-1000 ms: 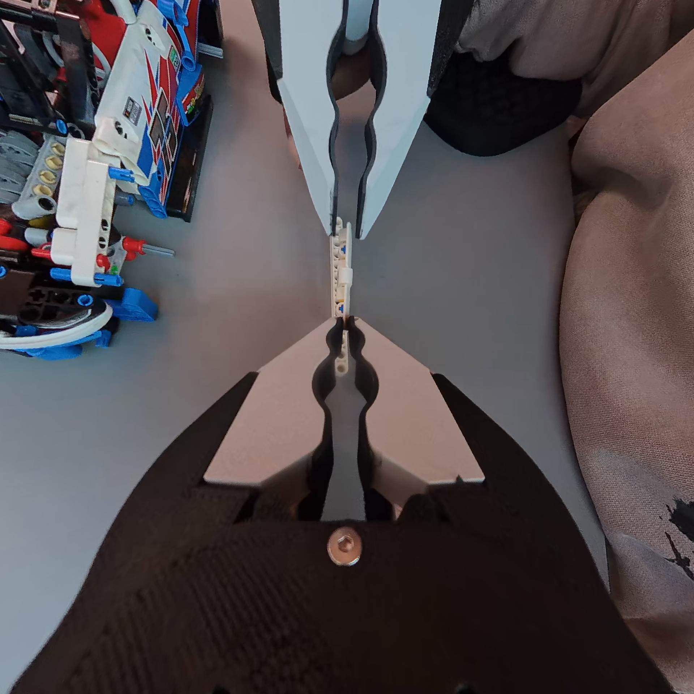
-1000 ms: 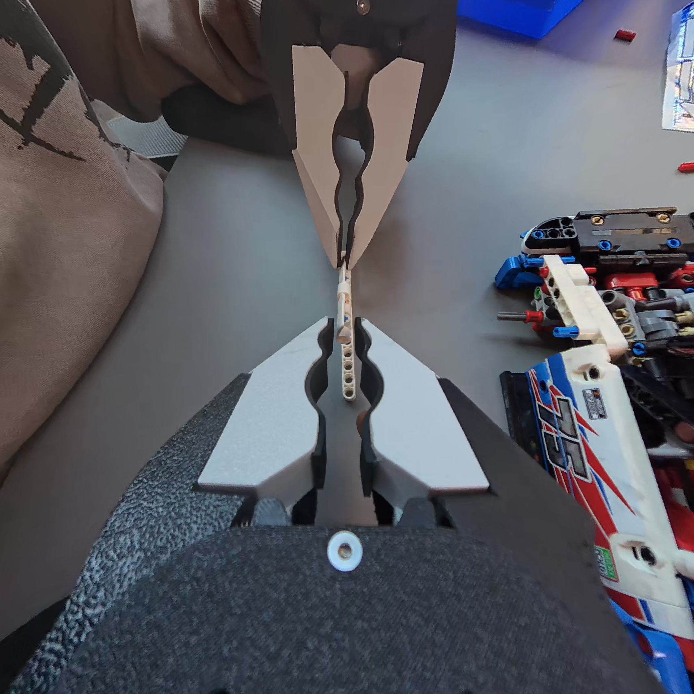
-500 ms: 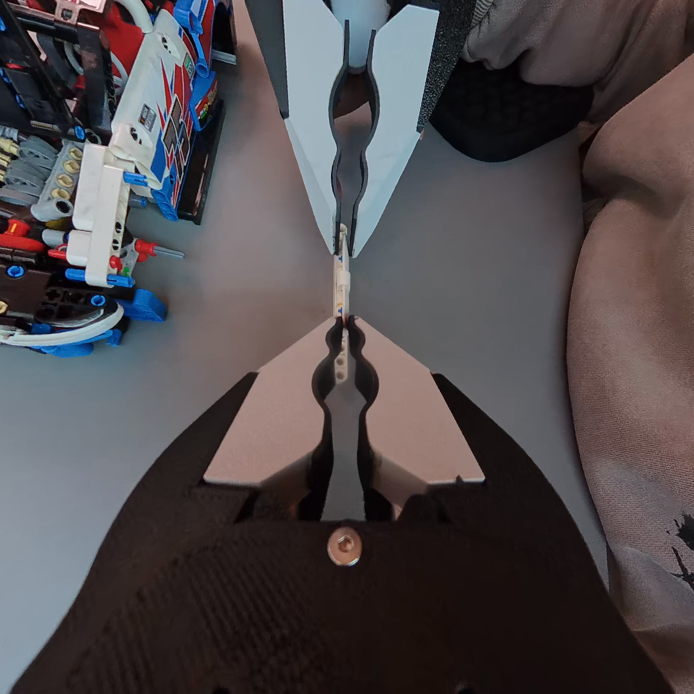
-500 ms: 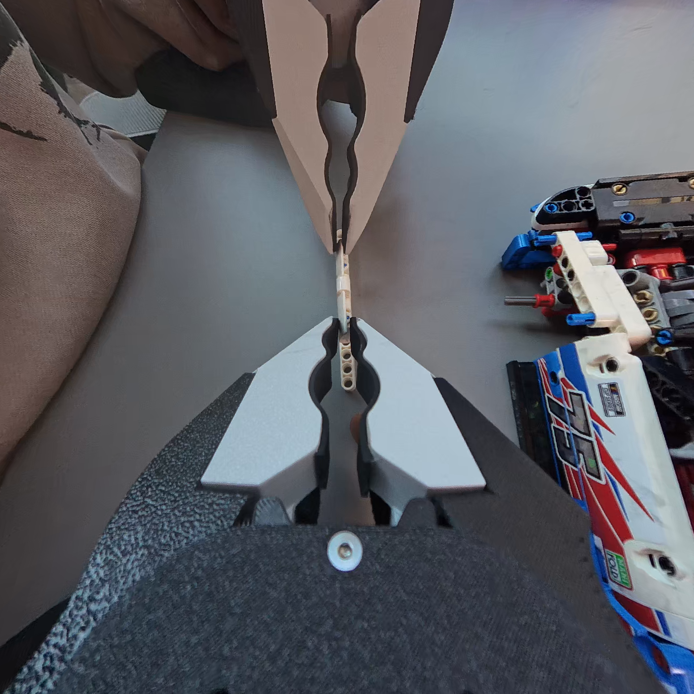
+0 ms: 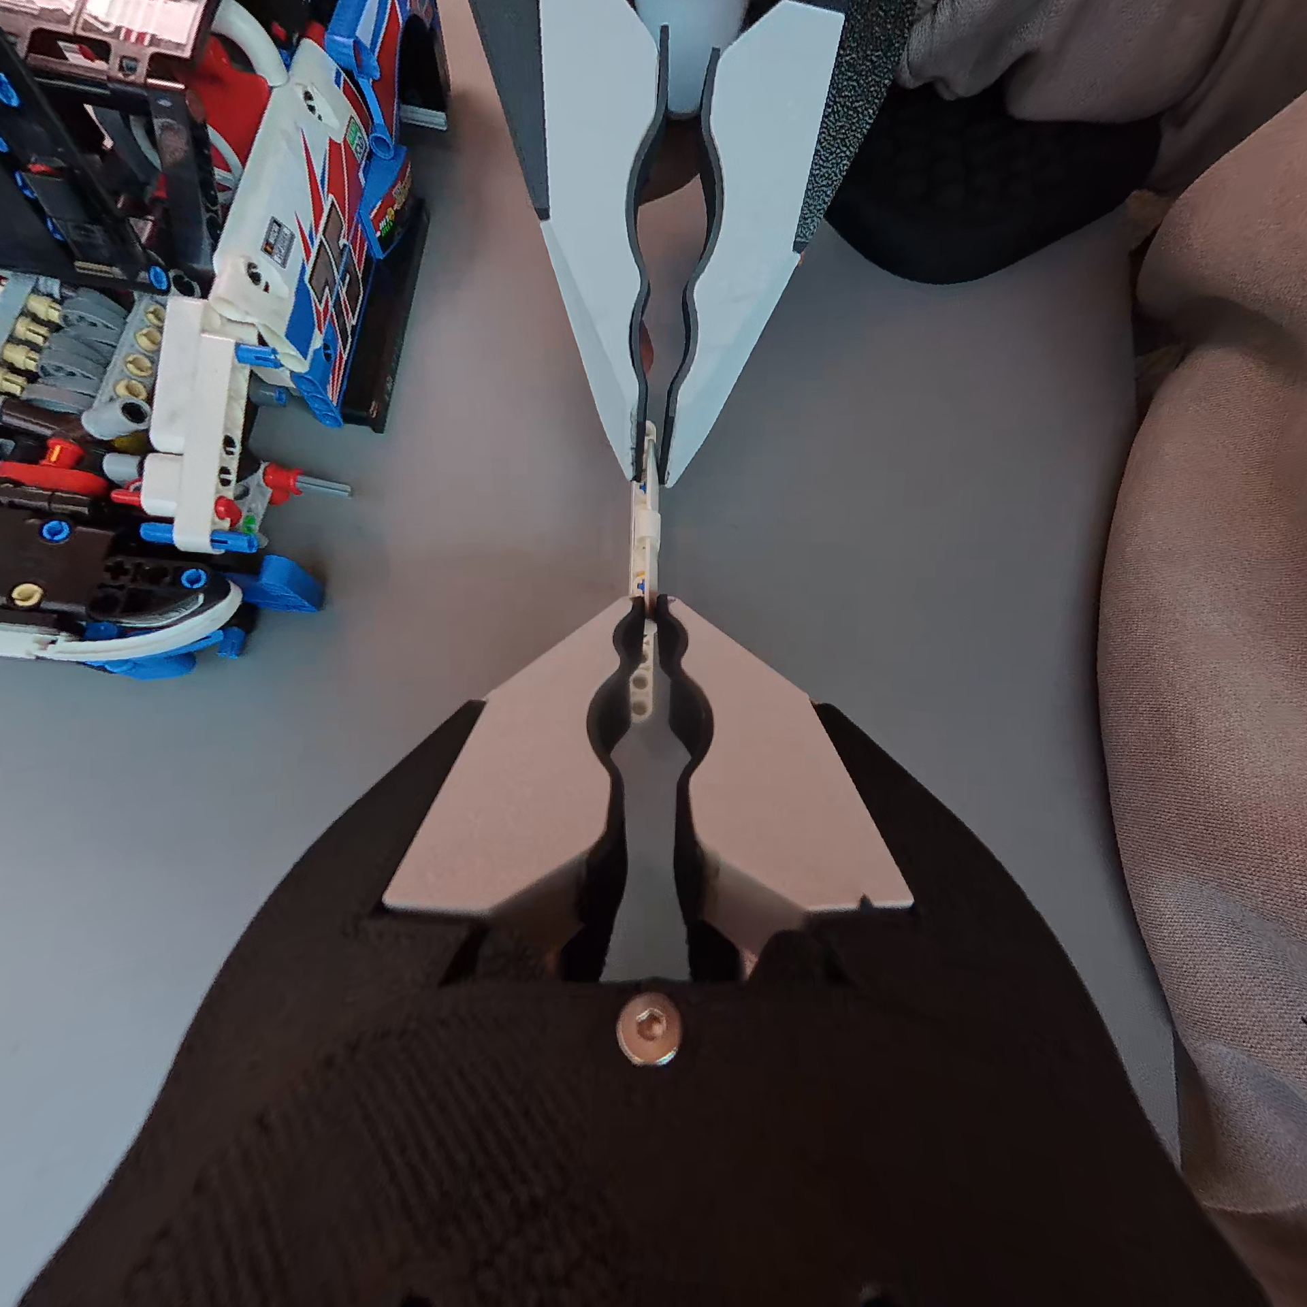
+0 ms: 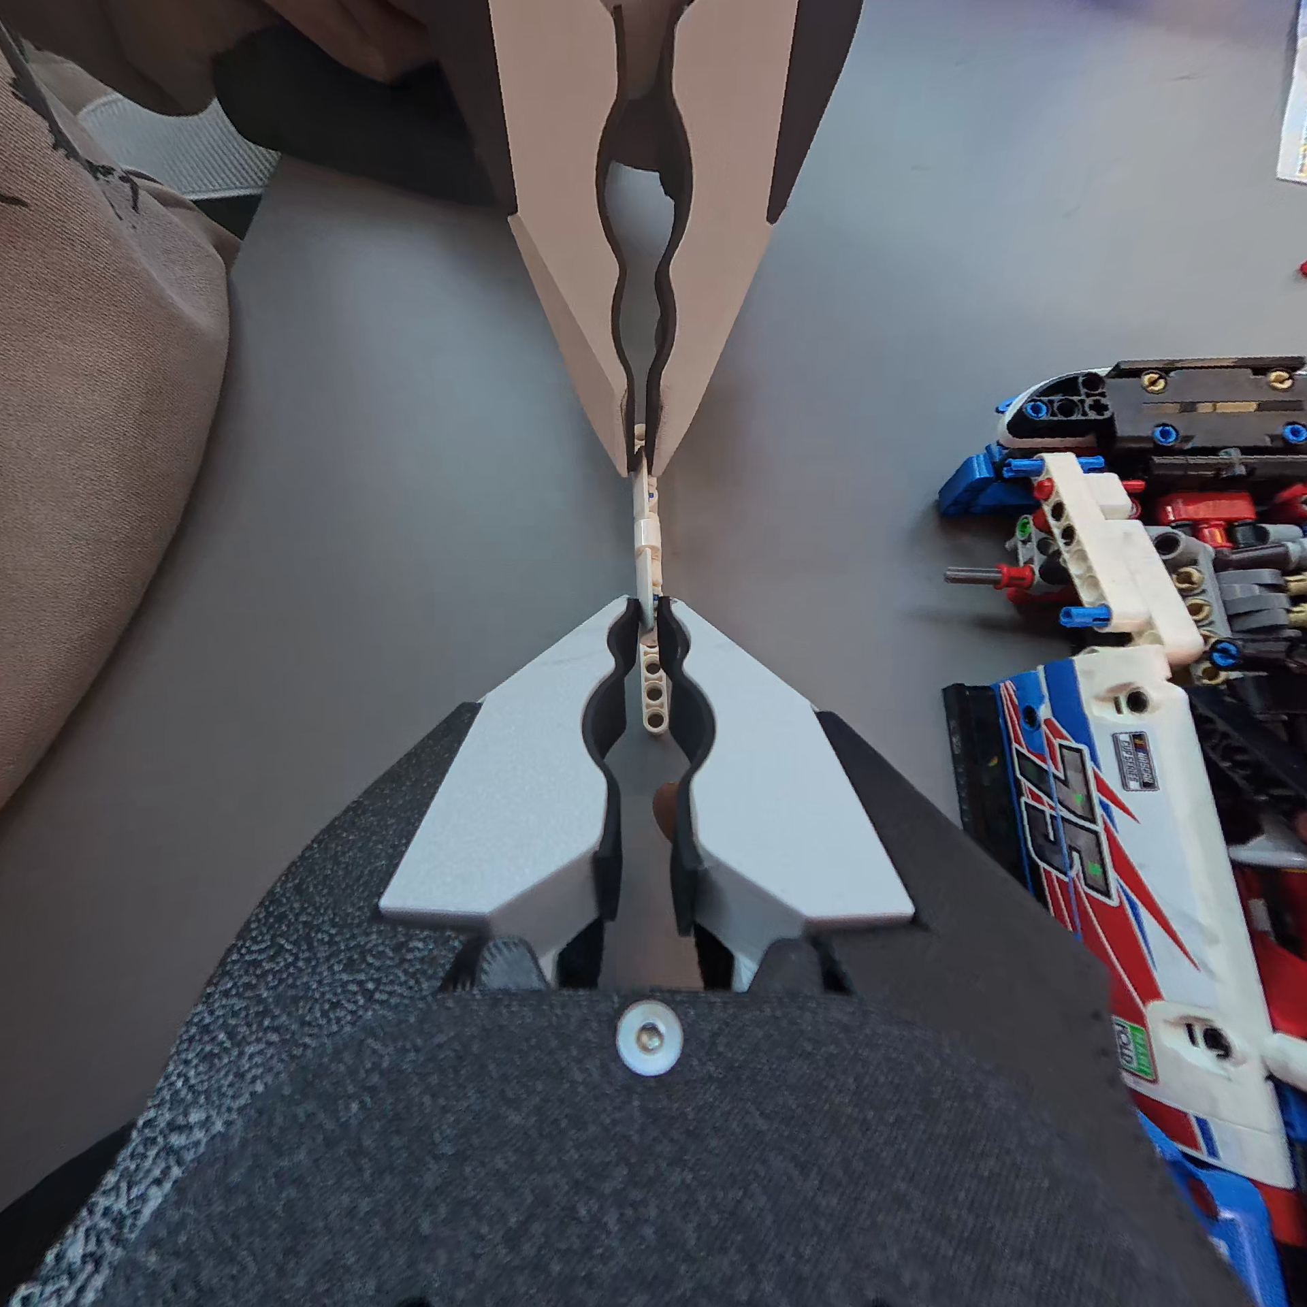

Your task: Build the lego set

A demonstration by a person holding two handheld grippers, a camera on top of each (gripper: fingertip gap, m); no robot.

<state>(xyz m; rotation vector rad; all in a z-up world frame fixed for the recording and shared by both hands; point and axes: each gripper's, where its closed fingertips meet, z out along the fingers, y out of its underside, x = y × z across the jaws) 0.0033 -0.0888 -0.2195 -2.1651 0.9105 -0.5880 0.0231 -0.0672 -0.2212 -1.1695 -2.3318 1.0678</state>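
A thin white lego beam assembly (image 5: 645,544) with small blue pins and a white connector at its middle is held in the air between my two grippers, tip to tip. My left gripper (image 5: 651,601) is shut on one end of it. My right gripper (image 6: 649,601) is shut on the other end. The beam also shows in the right wrist view (image 6: 648,544). Each gripper appears opposite in the other's view: the right one (image 5: 652,477) and the left one (image 6: 642,470). The partly built race car (image 5: 177,339) lies on the grey table.
The car (image 6: 1146,707), white with red and blue stripes, takes the left of the left wrist view and the right of the right wrist view. A person's beige clothing (image 5: 1216,636) lines the table edge. A paper sheet (image 6: 1294,120) lies at the far right.
Both grippers have closed in on each other, so the exposed span of beam is shorter. The right gripper's jaws have narrowed onto its end. The car has shifted slightly in both views.
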